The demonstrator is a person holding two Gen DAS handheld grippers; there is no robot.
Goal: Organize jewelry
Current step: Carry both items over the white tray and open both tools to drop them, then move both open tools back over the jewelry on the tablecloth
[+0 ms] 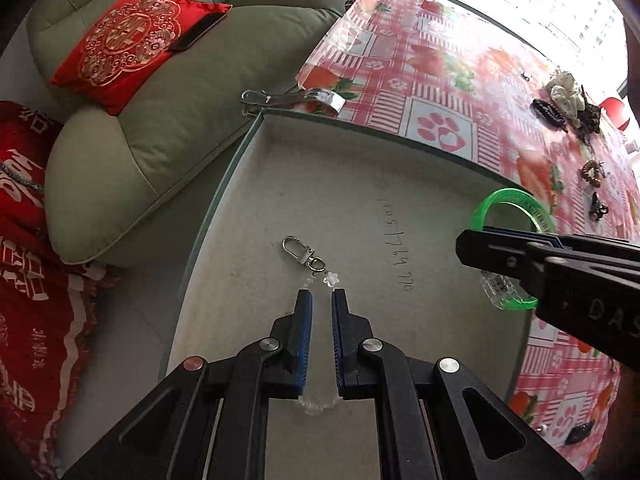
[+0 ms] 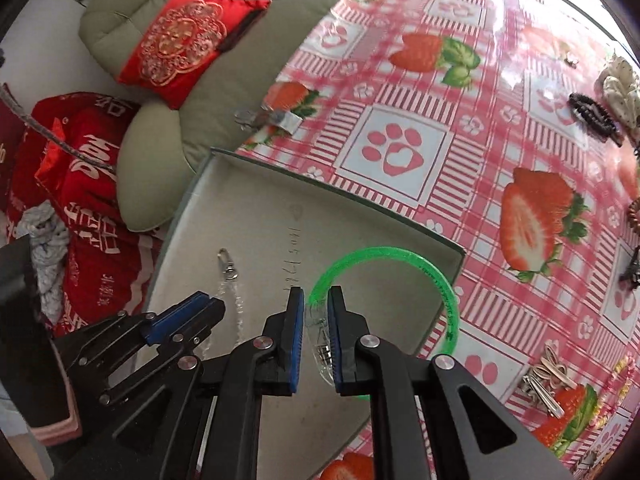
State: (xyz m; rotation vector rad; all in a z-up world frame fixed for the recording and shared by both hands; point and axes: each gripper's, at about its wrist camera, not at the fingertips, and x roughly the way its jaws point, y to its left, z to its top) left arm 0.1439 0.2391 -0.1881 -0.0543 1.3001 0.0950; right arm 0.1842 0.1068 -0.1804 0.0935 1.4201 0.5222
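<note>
A grey tray [image 1: 360, 168] lies on the strawberry tablecloth. A clear bead chain with a silver clasp [image 1: 304, 254] lies in the tray; it runs under my left gripper [image 1: 322, 294], whose jaws stand slightly apart around the beads, not pinching them. My right gripper [image 2: 316, 292] is shut on the clear part of a green bangle [image 2: 420, 264], held over the tray. The bangle also shows in the left wrist view [image 1: 516, 200], with the right gripper [image 1: 464, 246] coming in from the right. The chain [image 2: 230, 276] and left gripper [image 2: 200, 308] show in the right wrist view.
The tablecloth [image 2: 440, 80] carries dark hair clips [image 2: 596, 116], a white scrunchie [image 2: 622, 88], silver clips [image 2: 548, 376] and a metal clip [image 2: 272, 118] at its edge. A green sofa [image 1: 180, 112] with a red cushion [image 1: 132, 40] stands beyond the table.
</note>
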